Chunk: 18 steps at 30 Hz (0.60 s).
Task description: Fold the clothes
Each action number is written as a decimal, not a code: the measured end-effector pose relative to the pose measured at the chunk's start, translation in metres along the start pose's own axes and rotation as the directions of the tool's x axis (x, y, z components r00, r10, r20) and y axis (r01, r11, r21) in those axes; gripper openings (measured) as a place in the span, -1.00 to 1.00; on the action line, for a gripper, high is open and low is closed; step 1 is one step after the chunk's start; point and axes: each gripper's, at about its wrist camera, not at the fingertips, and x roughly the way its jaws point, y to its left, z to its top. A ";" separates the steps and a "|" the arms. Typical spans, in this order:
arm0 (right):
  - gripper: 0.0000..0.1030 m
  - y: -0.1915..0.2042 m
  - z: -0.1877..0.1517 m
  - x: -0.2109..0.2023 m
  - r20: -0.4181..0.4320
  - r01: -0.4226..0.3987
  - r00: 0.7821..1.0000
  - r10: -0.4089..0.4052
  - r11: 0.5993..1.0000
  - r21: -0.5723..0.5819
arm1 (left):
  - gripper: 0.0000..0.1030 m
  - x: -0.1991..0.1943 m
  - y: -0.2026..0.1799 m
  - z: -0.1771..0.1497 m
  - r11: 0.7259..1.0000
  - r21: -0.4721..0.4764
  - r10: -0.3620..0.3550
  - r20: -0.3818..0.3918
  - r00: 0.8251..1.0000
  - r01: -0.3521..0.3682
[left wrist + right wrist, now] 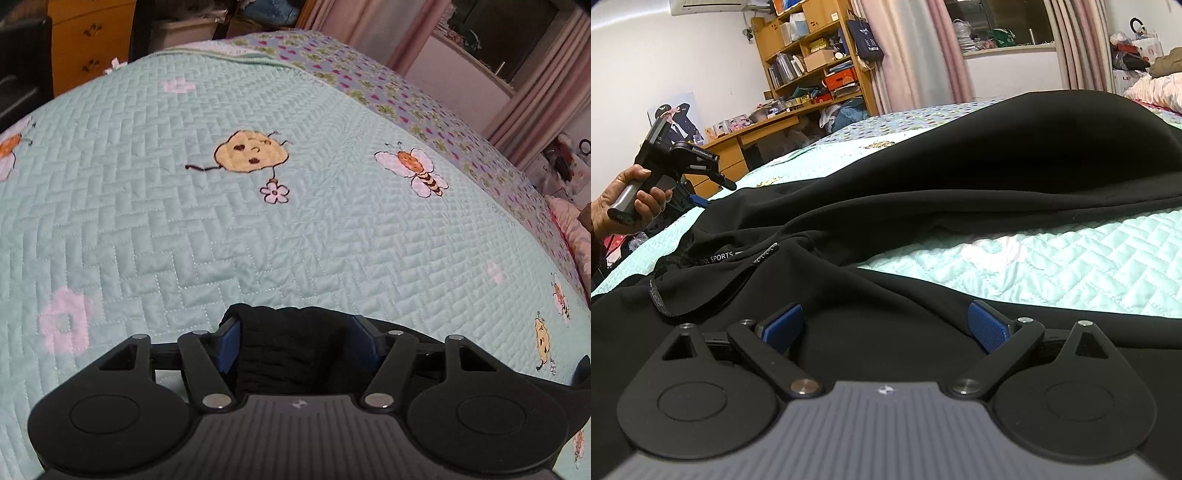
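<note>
A black sports garment (923, 177) lies rumpled across the pale green quilted bedspread (1071, 251), its label and zipper near the left. My right gripper (886, 325) is open, low over the garment, with black cloth between its blue pads (783, 325). My left gripper (295, 339) has its blue pads (229, 343) wide apart with a bunch of the black cloth (291, 347) between them. The left gripper also shows in the right wrist view (698, 199), held in a hand at the garment's far left edge.
The bedspread (184, 240) has bee and flower pictures and a flowered border (369, 85). A yellow drawer chest (88, 40) stands beyond the bed. Wooden shelves and desk (812, 66), pink curtains (912, 55) and a pink pillow (1156, 90) lie around it.
</note>
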 end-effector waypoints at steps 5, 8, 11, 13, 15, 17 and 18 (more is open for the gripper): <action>0.88 -0.001 -0.001 0.000 0.003 -0.004 1.000 0.004 1.000 0.008 | 0.25 -0.001 0.003 -0.006 1.000 -0.002 -0.024 -0.044 0.999 0.024; 0.88 -0.001 0.000 0.000 0.004 -0.007 1.000 0.007 1.000 0.012 | 0.14 -0.009 -0.002 -0.009 0.998 0.043 -0.033 -0.046 0.998 0.035; 0.88 -0.002 0.000 0.000 0.004 -0.008 1.000 0.008 1.000 0.014 | -0.38 -0.013 -0.008 -0.009 0.995 0.095 0.012 -0.050 0.999 -0.007; 0.88 -0.001 0.000 0.000 0.004 -0.007 1.000 0.007 1.000 0.014 | -0.40 -0.013 -0.005 -0.008 0.996 0.090 0.023 -0.068 0.997 -0.016; 0.88 -0.001 0.000 0.000 0.004 -0.007 1.000 0.007 1.000 0.014 | -0.44 -0.015 -0.008 -0.007 0.993 0.114 0.033 -0.067 0.997 -0.025; 0.88 -0.001 0.000 0.000 0.003 -0.006 1.000 0.006 1.000 0.013 | -0.47 -0.015 -0.012 -0.008 0.988 0.147 0.048 -0.066 0.997 -0.038; 0.88 -0.001 0.000 0.000 0.002 -0.006 1.000 0.006 1.000 0.013 | -0.50 -0.015 -0.014 -0.008 0.987 0.156 0.056 -0.066 0.996 -0.045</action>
